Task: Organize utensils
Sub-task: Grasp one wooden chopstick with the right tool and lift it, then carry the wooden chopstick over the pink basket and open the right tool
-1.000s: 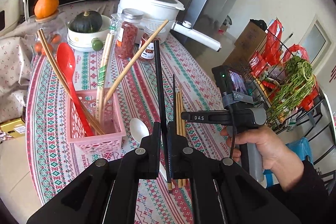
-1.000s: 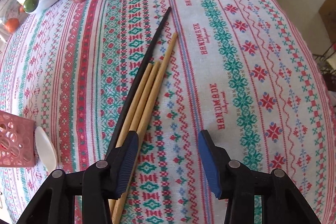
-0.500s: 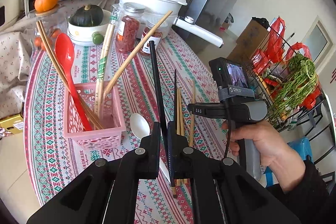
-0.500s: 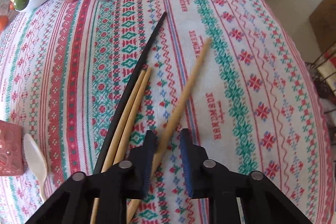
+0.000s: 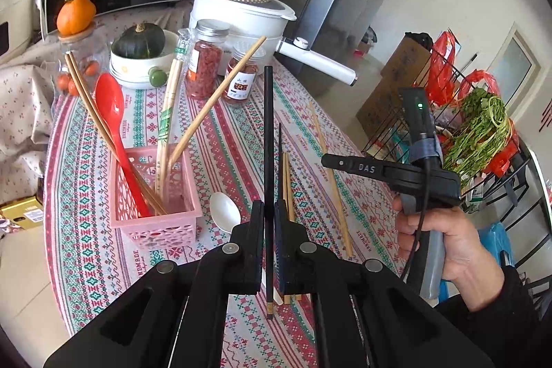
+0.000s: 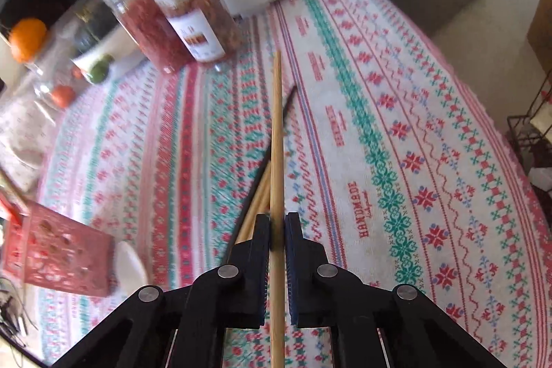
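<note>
My left gripper [image 5: 269,223] is shut on a black chopstick [image 5: 268,126] that points up and away over the table. To its left, a pink basket [image 5: 155,226] holds a red spoon [image 5: 110,106] and several wooden chopsticks. A white spoon [image 5: 224,212] lies beside the basket. My right gripper [image 6: 277,230] is shut on one wooden chopstick [image 6: 276,126], raised above the cloth. Under it lie two wooden chopsticks [image 6: 258,195] and another black chopstick [image 6: 289,95]. In the left wrist view, a hand [image 5: 448,240] holds the right gripper [image 5: 331,161] at the right.
Two red spice jars [image 5: 203,64], a white pot [image 5: 241,19] with a long handle, and a bowl with a green squash [image 5: 141,40] stand at the back. A wire rack with greens [image 5: 483,133] is beyond the table's right edge. The patterned tablecloth [image 6: 396,161] covers the table.
My right gripper's jaws closed on one wooden chopstick, then lifted it off the cloth away from the other two. The left gripper stayed put with the black chopstick.
</note>
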Action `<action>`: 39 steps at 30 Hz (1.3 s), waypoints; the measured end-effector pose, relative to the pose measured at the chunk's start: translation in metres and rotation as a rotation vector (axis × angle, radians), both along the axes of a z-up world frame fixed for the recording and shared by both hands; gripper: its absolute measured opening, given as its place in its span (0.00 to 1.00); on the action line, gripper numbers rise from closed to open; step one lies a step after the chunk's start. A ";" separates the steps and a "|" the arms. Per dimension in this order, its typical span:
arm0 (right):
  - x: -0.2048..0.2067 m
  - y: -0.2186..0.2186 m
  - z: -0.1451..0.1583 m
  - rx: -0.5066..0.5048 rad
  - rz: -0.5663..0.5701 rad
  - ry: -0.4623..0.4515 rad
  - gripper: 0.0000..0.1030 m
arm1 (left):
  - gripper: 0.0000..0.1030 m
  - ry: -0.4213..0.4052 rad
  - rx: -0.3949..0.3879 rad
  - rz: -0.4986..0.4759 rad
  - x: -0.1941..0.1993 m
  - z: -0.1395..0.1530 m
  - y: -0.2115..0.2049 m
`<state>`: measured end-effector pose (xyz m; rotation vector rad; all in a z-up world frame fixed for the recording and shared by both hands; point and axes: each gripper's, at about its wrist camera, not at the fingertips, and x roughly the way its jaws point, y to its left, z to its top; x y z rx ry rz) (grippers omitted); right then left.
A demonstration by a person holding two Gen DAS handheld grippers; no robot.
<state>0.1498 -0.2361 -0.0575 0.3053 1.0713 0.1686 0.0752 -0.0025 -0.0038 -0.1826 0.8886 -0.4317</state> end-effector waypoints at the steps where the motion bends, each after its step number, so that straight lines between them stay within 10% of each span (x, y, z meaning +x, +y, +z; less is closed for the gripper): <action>1: -0.005 -0.002 0.007 0.024 0.000 -0.025 0.07 | 0.05 -0.007 -0.004 0.001 -0.001 0.003 0.001; 24: -0.078 0.004 0.120 0.149 0.061 -0.487 0.07 | 0.05 -0.412 -0.036 0.141 -0.049 0.114 0.054; 33: -0.082 0.021 0.128 0.185 0.072 -0.556 0.07 | 0.05 -0.455 -0.048 0.295 -0.022 0.092 0.090; 39: -0.088 0.050 0.141 0.234 0.077 -0.625 0.07 | 0.05 -0.280 -0.037 0.282 0.016 0.046 0.094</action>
